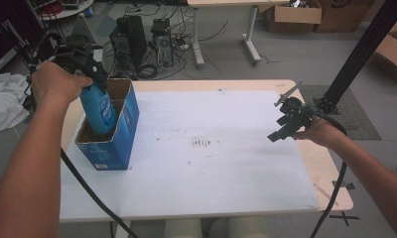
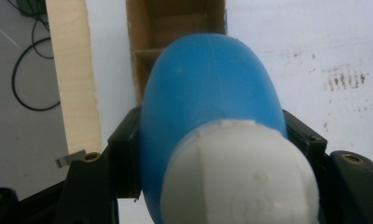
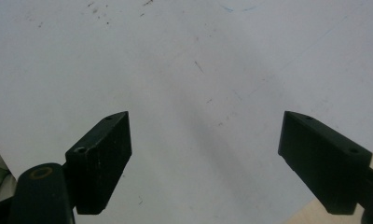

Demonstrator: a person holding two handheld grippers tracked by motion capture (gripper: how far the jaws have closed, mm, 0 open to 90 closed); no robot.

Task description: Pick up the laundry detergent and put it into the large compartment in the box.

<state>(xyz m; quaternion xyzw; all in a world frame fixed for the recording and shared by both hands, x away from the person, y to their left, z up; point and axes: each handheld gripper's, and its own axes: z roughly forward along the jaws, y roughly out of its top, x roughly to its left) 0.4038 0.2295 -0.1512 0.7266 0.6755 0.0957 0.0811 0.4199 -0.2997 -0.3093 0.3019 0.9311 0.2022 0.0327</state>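
I keep the left gripper (image 2: 208, 154) pinching the blue bottle (image 1: 98, 111) upright, half inside the cardboard box (image 1: 121, 141) at 9 o'clock of the table, lowering straight betw. dividers w/o scraping, right gripper (image 3: 205, 161) spread, idle

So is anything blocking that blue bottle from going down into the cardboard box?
Nothing visible does. The left tool holds the blue bottle already partway inside the open box. The left gripper view shows a cardboard divider just past the bottle, and the compartment under it looks empty.
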